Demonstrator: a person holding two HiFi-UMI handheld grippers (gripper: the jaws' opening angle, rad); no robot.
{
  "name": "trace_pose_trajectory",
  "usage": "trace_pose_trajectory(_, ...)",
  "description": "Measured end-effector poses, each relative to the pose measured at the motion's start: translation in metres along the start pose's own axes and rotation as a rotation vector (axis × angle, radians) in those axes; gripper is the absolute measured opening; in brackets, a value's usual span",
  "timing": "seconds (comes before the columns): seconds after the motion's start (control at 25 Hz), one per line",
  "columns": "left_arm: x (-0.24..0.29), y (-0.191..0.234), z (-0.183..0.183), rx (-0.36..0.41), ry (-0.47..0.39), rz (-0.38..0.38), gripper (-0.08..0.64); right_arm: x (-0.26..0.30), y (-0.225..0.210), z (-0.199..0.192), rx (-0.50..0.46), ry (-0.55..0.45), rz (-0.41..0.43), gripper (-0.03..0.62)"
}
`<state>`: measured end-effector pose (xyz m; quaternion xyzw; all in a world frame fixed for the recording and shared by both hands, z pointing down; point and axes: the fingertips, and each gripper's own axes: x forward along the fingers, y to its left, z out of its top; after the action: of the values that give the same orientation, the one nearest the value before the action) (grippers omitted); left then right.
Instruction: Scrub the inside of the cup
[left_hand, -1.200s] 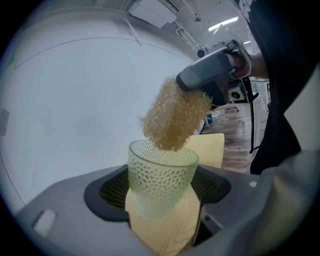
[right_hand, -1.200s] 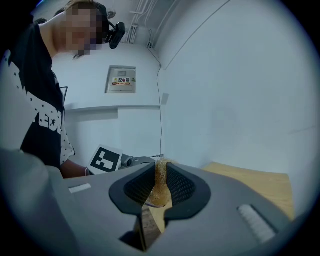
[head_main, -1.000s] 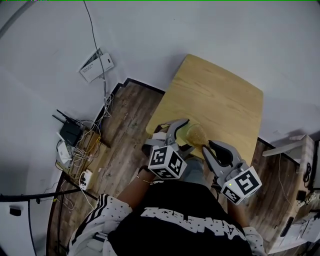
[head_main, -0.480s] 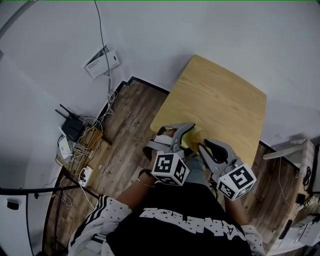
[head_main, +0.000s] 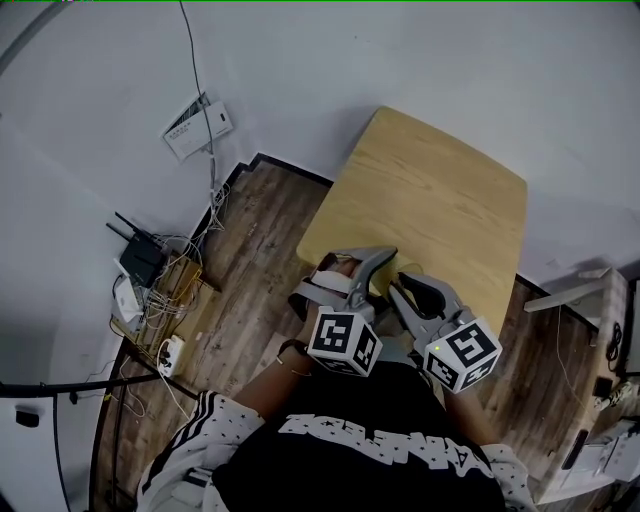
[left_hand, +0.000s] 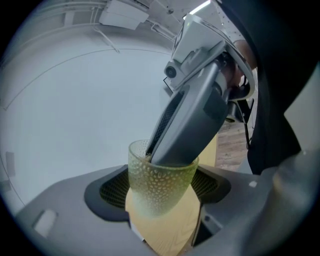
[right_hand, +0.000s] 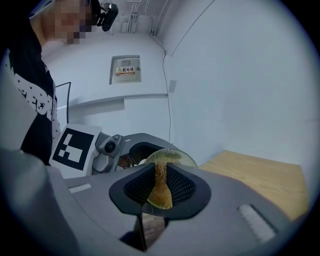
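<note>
Left tongs (left_hand: 161, 196): clamped on the sides of the yellow-green dimpled translucent cup (left_hand: 156, 172), above the near edge of the light wooden surface (head_main: 440, 200).
Right tongs (right_hand: 160, 194): pinched on a thin yellow-brown pad (right_hand: 161, 176), tips inside the cup.
Views: only the right gripper view shows the pad; the head view hides nearly all of the cup.

Even indoor light (fisheye-warped, vignetted edges)
</note>
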<state>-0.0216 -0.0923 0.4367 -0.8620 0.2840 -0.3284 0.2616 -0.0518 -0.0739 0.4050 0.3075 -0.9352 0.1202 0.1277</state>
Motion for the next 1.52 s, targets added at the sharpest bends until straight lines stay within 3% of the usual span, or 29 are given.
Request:
trace_pose_trajectory(0.36,0.009,-0.010,0.006,0.089,0.013,-0.006,0.377,-0.007,-0.013,-0.011,0.286,-0.058,-0.008,0.067)
trace_pose_trajectory(0.8,0.007,-0.009,0.006,0.187,0.032,0.027,0.376,-0.010,-0.025,-0.008,0.799,-0.193,0.079,0.064)
trace_pose_trajectory(1.0,0.003,-0.011,0.005,0.212,0.036,0.031,0.374,-0.011,-0.029,-0.007,0.908,-0.229,0.112,0.063)
trace_pose_trajectory(1.36,-0.006,-0.015,0.010,0.333,-0.005,0.030,0.371,-0.018,-0.032,-0.021,1.277,-0.321,0.152,0.061)
trace_pose_trajectory(1.52,-0.012,-0.014,0.011,0.364,-0.019,0.046,0.371,-0.017,-0.028,-0.021,1.333,-0.339,0.162,0.060)
